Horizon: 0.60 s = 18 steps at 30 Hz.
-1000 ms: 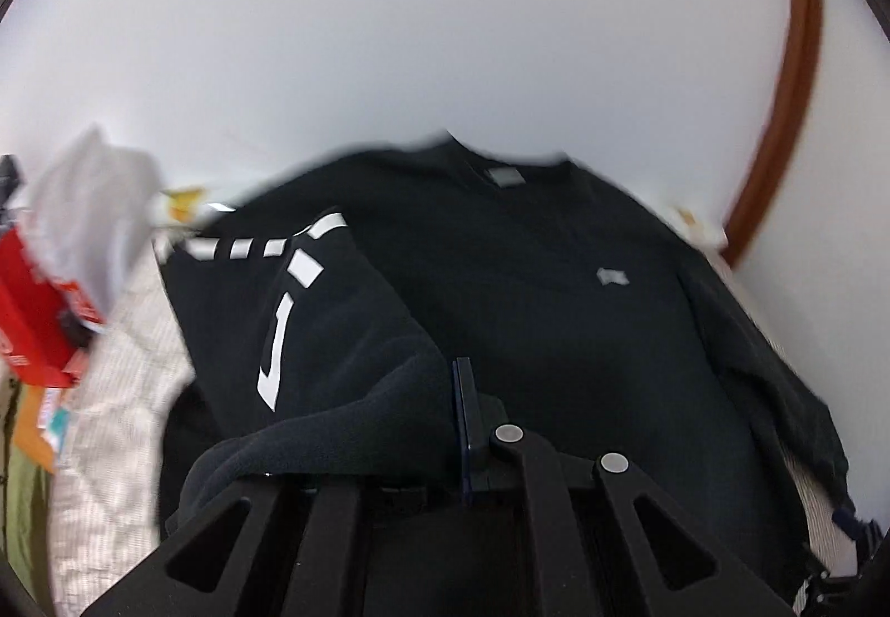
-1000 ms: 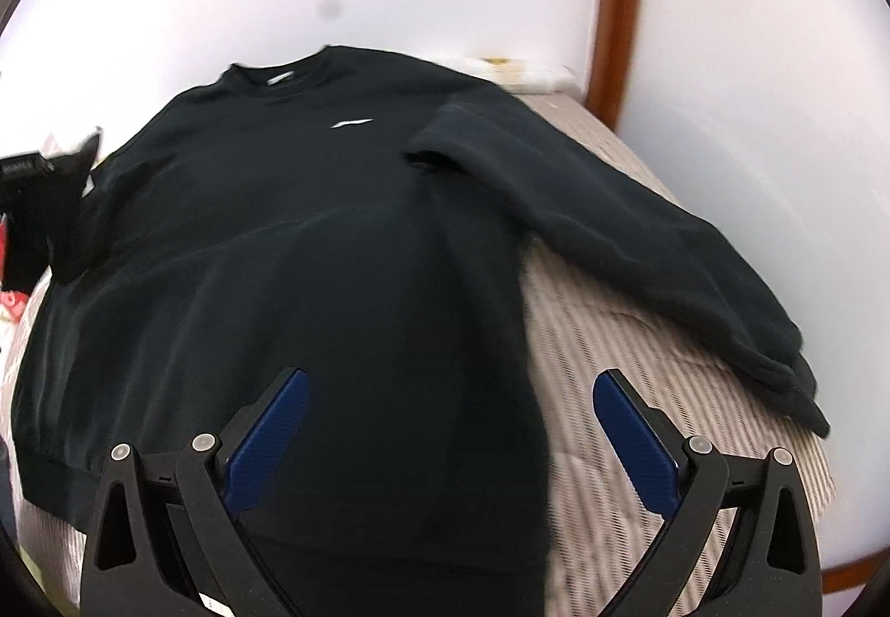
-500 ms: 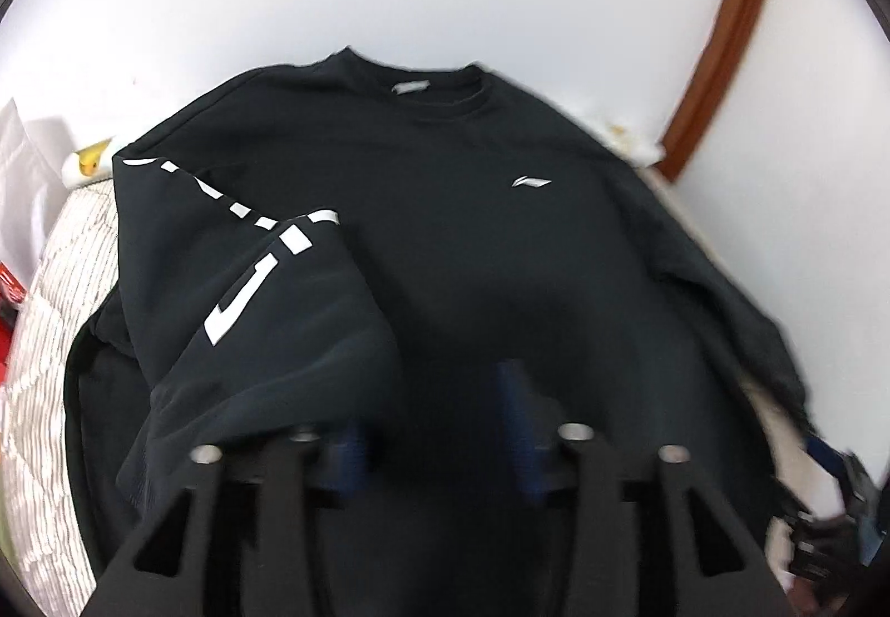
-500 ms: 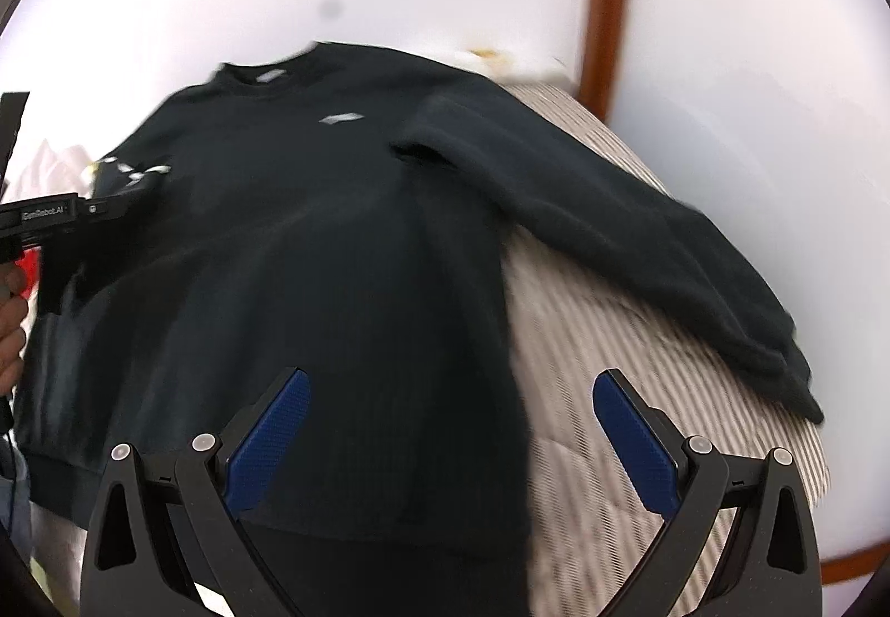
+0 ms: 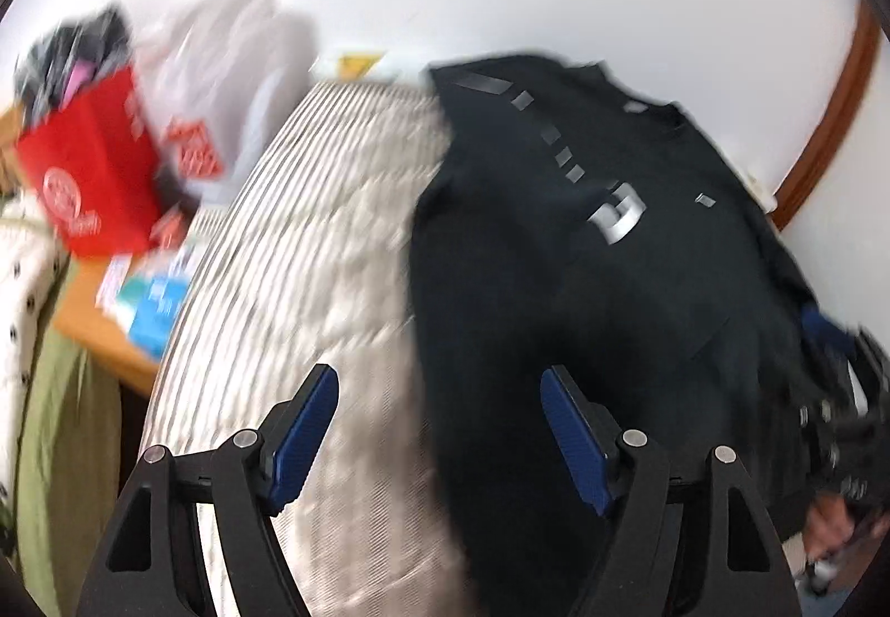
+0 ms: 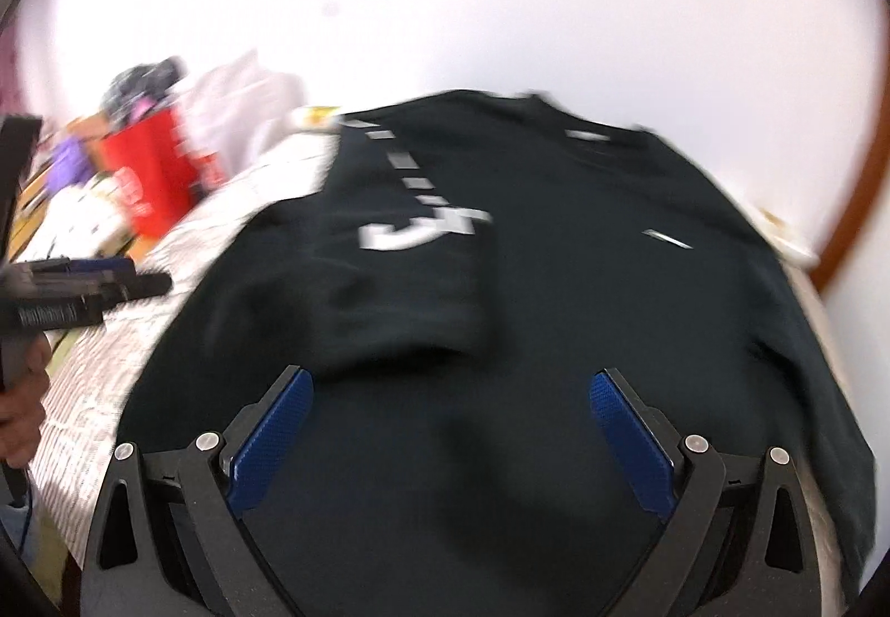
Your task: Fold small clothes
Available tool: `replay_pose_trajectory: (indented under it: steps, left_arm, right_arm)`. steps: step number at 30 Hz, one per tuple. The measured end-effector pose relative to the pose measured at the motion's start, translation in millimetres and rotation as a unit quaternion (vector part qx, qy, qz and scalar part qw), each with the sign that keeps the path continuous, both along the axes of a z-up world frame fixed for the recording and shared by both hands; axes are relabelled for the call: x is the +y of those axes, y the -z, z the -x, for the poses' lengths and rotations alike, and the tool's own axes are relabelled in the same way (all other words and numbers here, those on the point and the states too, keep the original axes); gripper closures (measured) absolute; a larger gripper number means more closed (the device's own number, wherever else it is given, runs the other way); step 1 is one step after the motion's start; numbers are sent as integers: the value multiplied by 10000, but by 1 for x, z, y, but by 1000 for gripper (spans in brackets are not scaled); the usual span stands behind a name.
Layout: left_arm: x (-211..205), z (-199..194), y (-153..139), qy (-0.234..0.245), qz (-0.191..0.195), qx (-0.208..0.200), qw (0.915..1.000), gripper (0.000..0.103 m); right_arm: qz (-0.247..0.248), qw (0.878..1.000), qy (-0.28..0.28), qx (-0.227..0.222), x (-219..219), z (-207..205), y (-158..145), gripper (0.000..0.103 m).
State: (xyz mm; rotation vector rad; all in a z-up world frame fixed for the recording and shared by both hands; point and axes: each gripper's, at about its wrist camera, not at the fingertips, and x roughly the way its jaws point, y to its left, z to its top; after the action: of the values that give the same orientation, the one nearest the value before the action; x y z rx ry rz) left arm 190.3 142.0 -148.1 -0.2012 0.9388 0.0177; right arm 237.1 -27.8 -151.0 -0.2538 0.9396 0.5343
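Observation:
A black sweatshirt (image 6: 584,294) lies flat on a striped beige bed cover (image 5: 311,272). Its left sleeve (image 6: 411,250), with white marks, lies folded across the chest. The sweatshirt also shows in the left wrist view (image 5: 584,283), at the right. My left gripper (image 5: 439,394) is open and empty, over the sweatshirt's left edge and the bare cover. My right gripper (image 6: 450,405) is open and empty, low over the sweatshirt's lower body. The left gripper also shows at the left edge of the right wrist view (image 6: 83,291). Both views are blurred by motion.
A red bag (image 5: 94,183) and white plastic bags (image 5: 222,60) stand beside the bed at the left, on an orange surface (image 5: 94,322) with papers. A white wall is behind. A brown wooden trim (image 5: 823,116) runs up at the right.
My left gripper has let go of the sleeve, opened, and pulled back to the left. The sleeve now lies across the chest. My right gripper has swung left over the sweatshirt body.

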Motion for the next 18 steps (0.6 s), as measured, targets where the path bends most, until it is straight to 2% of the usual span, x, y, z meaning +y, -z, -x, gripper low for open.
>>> replay_pose_trajectory:
  steps: [3,7,12,14,16,17,18]
  left_arm:
    - [21,21,18,-43,219,144,9996,30]
    - [33,30,29,56,475,70,9988,30]
    - [25,32,43,221,880,24,9959,30]
    - [17,32,46,275,841,0,9961,29]
    - [10,35,46,280,690,-72,9972,29]
    - [9,35,47,289,680,-77,9972,29]
    - [8,35,47,284,663,-93,9974,29]
  right_arm:
    - [56,9995,-280,129,34,-3,17,4]
    - [249,9982,-411,352,63,-9,41,4]
    - [581,9961,-437,492,83,-25,72,5]
    - [635,9958,-392,533,84,-29,78,17]
    - [524,9958,-442,602,81,-32,76,47]
    - [442,9963,-454,581,77,-32,71,58]
    - [434,9966,-447,533,76,-32,67,61]
